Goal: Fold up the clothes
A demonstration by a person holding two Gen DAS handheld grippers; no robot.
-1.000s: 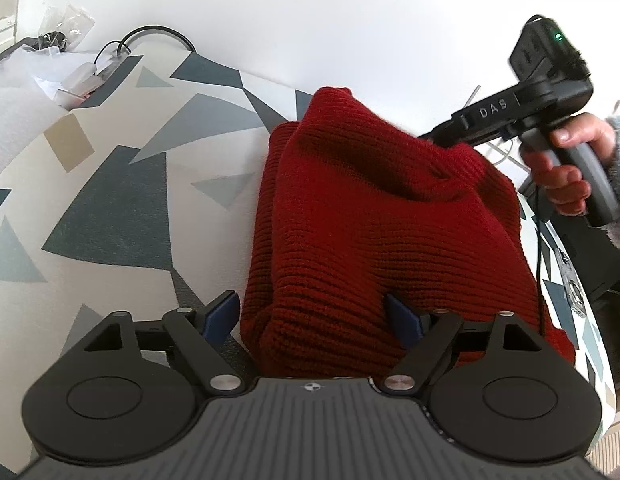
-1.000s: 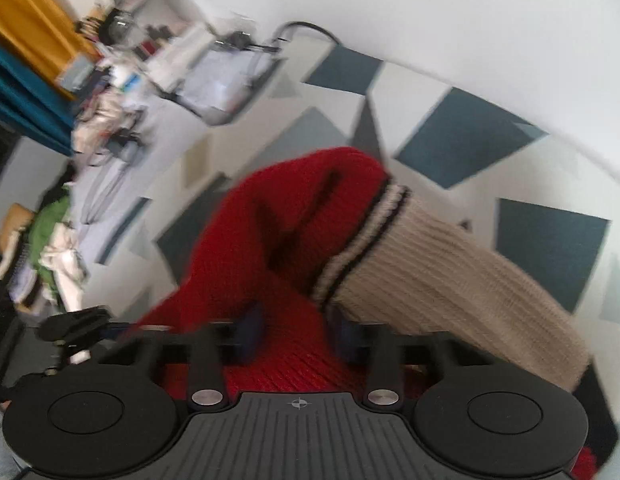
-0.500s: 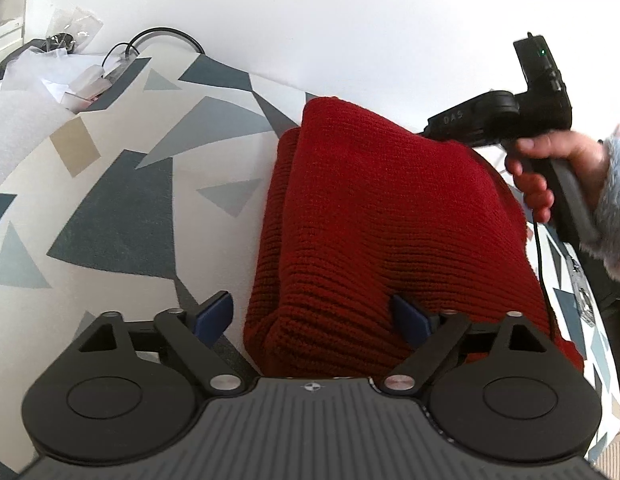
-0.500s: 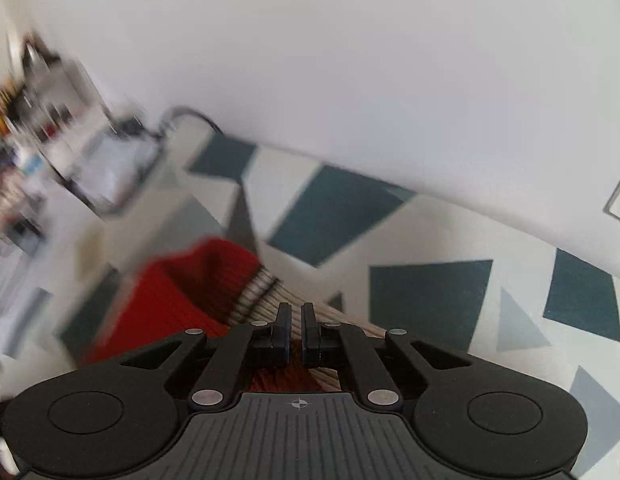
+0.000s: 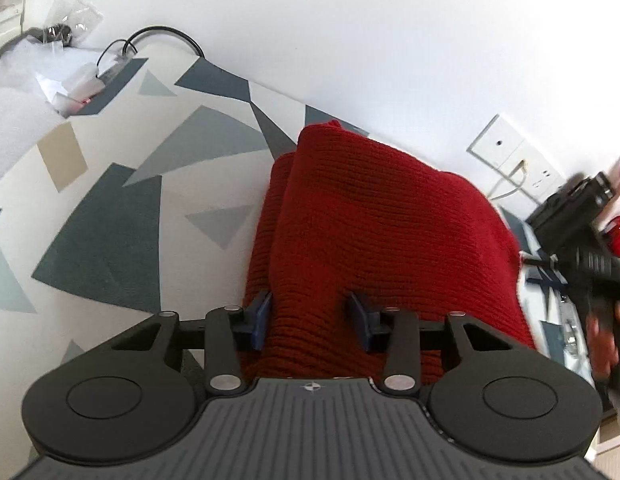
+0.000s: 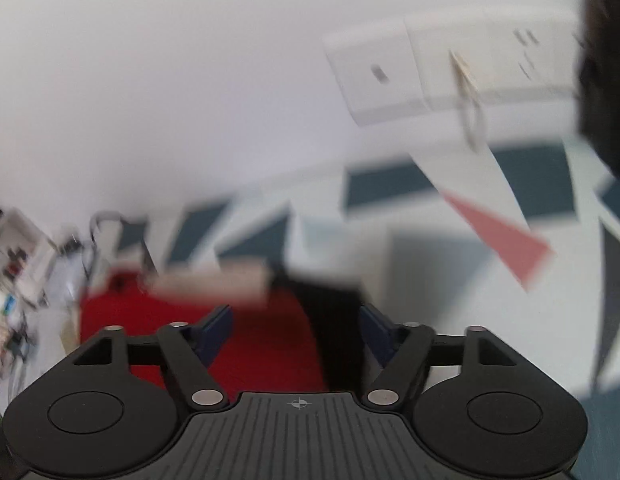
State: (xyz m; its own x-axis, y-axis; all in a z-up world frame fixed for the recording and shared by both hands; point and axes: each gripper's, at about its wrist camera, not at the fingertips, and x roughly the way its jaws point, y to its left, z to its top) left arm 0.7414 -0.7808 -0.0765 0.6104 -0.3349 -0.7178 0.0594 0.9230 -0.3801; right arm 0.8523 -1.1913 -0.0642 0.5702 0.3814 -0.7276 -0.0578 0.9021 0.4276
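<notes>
Left wrist view: red sweater [image 5: 373,232] bunches between the half-open left gripper [image 5: 311,320] pads, ungripped.

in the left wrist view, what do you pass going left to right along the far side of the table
plastic bags → black cable → red sweater → wall sockets → right gripper, blurred, at the frame edge

A plain white wall [image 5: 349,40] carries white socket plates [image 5: 497,146]. Below it spreads a cloth with grey and teal triangles [image 5: 110,208]; clutter [image 5: 50,60] sits far left.
</notes>
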